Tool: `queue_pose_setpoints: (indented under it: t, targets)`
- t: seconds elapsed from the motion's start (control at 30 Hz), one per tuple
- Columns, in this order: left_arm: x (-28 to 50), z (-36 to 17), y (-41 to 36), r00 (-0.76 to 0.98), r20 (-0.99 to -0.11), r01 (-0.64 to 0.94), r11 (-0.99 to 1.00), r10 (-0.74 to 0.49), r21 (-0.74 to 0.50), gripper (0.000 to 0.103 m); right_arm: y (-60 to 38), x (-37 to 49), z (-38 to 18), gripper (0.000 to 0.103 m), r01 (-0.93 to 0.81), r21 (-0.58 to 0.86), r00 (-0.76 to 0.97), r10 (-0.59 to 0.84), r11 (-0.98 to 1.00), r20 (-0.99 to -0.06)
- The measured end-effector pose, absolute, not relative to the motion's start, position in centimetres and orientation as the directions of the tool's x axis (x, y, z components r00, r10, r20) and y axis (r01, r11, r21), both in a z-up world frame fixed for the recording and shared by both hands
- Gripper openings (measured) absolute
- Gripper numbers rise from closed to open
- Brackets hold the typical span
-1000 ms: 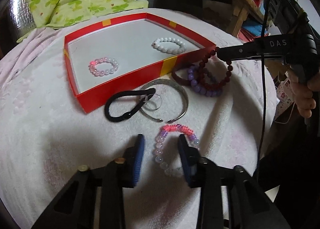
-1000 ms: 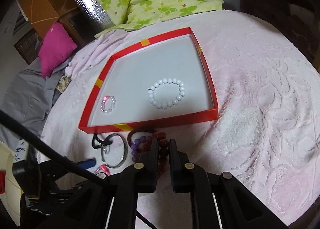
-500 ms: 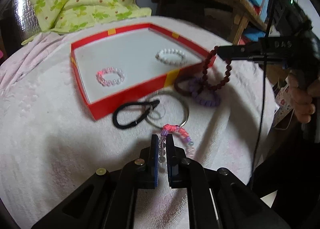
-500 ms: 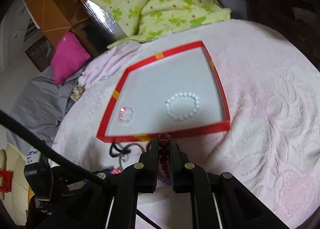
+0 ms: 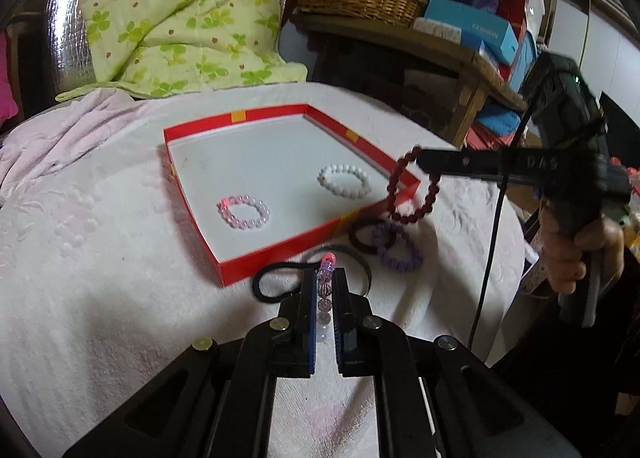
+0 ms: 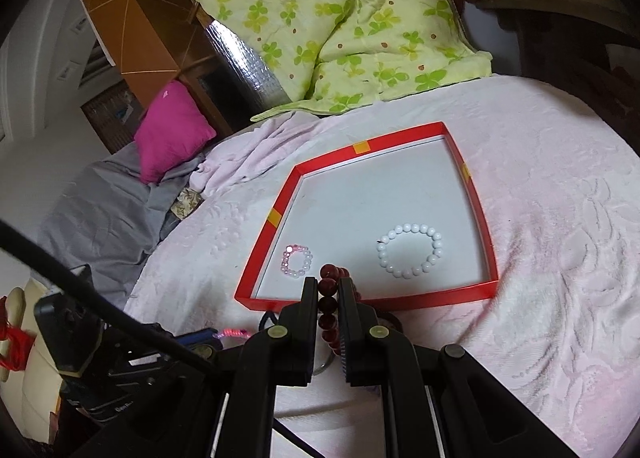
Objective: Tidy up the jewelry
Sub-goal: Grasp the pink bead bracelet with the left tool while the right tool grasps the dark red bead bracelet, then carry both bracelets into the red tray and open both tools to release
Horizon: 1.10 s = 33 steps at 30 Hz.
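Note:
A red tray [image 5: 276, 254] [image 6: 366, 304] with a white floor lies on the pale towel; inside it rest a pink bead bracelet [image 5: 243, 212] [image 6: 298, 261] and a white bead bracelet [image 5: 344, 181] [image 6: 410, 250]. My left gripper [image 5: 324, 280] is shut on a pink-and-purple bead bracelet [image 5: 325, 278], lifted just before the tray's near wall. My right gripper [image 6: 329, 286] [image 5: 418, 159] is shut on a dark red bead bracelet [image 6: 329, 282] [image 5: 412, 193], which hangs above the tray's right corner.
On the towel near the tray lie a black hair tie [image 5: 276, 282], a purple bead bracelet [image 5: 396, 250], a dark red band [image 5: 366, 236] and a metal bangle [image 5: 362, 262]. A green quilt [image 5: 176, 13] lies behind; a wooden shelf [image 5: 424, 45] with boxes and a basket stands at the right.
My left gripper closed on the pink-and-purple bracelet and lifted it off the towel. My right gripper rose with the dark red bracelet and moved toward the tray.

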<state>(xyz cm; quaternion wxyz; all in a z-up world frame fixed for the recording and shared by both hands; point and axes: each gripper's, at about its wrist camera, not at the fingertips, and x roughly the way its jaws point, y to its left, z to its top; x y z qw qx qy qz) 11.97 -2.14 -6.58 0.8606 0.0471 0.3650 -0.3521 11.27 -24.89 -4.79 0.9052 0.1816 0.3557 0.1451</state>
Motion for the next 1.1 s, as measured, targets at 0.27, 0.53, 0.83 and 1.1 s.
queue_pose_setpoints:
  t: [0.27, 0.53, 0.83, 1.1]
  targets:
    - [12.7, -4.3, -2.0, 0.525, -0.606, 0.64, 0.747, -0.597, -0.181, 0.007, -24.2, 12.1, -4.7, 0.011, -0.14, 0.45, 0.71, 0.406, 0.882, -0.575]
    - [15.8, -2.4, -3.2, 0.557, -0.581, 0.613, 0.766, -0.594, -0.195, 0.007, -24.5, 14.4, -4.0, 0.011, -0.122, 0.49, 0.739, 0.409, 0.863, -0.535]
    - [22.2, -2.1, -5.7, 0.608, -0.606, 0.548, 0.823, -0.512, -0.146, 0.007, -25.4, 19.1, -4.1, 0.011, -0.06, 0.549, 0.763, 0.393, 0.834, -0.513]
    - [25.7, -4.8, -6.6, 0.607, -0.645, 0.501, 0.853, -0.465, -0.145, 0.007, -25.1, 24.1, -6.2, 0.011, -0.009, 0.589, 0.731, 0.407, 0.808, -0.548]
